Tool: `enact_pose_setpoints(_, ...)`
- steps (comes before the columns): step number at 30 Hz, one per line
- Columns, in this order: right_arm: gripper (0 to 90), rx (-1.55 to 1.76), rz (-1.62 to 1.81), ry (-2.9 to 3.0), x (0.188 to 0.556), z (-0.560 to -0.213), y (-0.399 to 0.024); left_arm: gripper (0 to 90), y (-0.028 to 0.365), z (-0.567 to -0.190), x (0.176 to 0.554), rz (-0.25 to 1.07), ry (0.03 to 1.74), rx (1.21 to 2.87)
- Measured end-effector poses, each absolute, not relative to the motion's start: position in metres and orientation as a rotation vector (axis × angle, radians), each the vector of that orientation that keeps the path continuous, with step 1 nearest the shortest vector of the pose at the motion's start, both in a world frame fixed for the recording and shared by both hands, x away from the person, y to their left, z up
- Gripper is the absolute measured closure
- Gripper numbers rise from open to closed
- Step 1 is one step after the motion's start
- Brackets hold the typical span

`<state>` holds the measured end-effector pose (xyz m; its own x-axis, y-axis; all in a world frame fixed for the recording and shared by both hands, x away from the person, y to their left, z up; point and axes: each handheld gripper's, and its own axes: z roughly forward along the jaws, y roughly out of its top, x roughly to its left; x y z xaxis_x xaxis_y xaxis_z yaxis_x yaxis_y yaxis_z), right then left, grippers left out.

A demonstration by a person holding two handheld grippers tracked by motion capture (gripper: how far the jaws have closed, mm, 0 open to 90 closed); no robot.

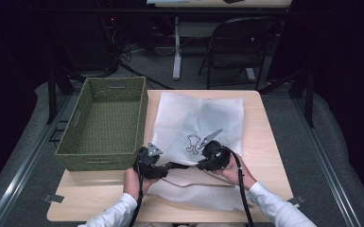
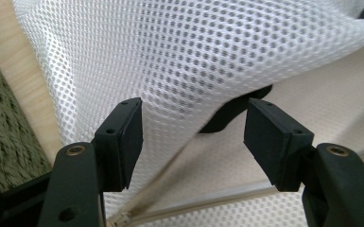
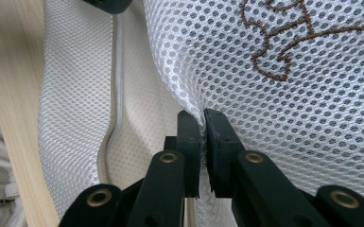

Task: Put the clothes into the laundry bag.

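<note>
Mesh laundry bag (image 1: 196,125), white and see-through, lies spread across the wooden table (image 1: 264,142) just to the right of the woven green basket (image 1: 106,123), its left edge close beside the basket's right wall. The bag's fabric is a fine honeycomb net, and a small brown outline is stitched on its upper layer near the front edge (image 3: 283,47). A pale zipper (image 3: 115,94) runs along the bag's near side, where the opening gapes and the smooth inner layer shows beneath the lifted net.

At the bag's front edge, the right gripper (image 3: 202,118) has its jaws pinched together on a fold of the upper mesh layer, holding it raised off the layer below. The left gripper (image 2: 194,130), on the basket side of the bag's mouth, has its jaws parted; the mesh hangs ahead of them and neither pad (image 2: 269,137) presses on it. Both grippers sit close together at the bag's near edge, with the person's white sleeves (image 1: 118,213) behind them.
</note>
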<state>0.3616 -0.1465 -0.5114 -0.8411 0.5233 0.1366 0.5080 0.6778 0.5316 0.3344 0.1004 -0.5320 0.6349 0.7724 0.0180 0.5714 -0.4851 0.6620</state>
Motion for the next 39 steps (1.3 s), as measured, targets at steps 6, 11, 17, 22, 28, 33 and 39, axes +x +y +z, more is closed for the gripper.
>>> enact_pose_setpoints(6,85.6,0.882,0.867,2.879,0.364,-0.514,-0.15,54.1,0.098,-0.545,0.343,0.303,1.018,2.312)
enact_pose_setpoints(11,85.3,0.871,0.848,2.899,0.366,-0.517,-0.152,69.0,0.095,-0.552,0.346,0.254,0.996,2.354)
enact_pose_setpoints(17,85.1,0.835,0.772,2.907,0.366,-0.522,-0.151,84.1,0.091,-0.557,0.348,0.225,0.938,2.397)
enact_pose_setpoints(22,85.0,0.815,0.726,2.912,0.368,-0.527,-0.15,87.4,0.09,-0.558,0.349,0.204,0.924,2.4)
enact_pose_setpoints(28,85.1,0.793,0.701,2.928,0.37,-0.531,-0.154,88.6,0.09,-0.557,0.344,0.154,0.895,2.403)
enact_pose_setpoints(33,85.0,0.787,0.638,2.935,0.372,-0.538,-0.155,88.5,0.089,-0.556,0.34,0.108,0.873,2.414)
enact_pose_setpoints(39,84.8,0.774,0.59,2.955,0.373,-0.545,-0.156,88.2,0.088,-0.558,0.338,0.061,0.868,2.416)
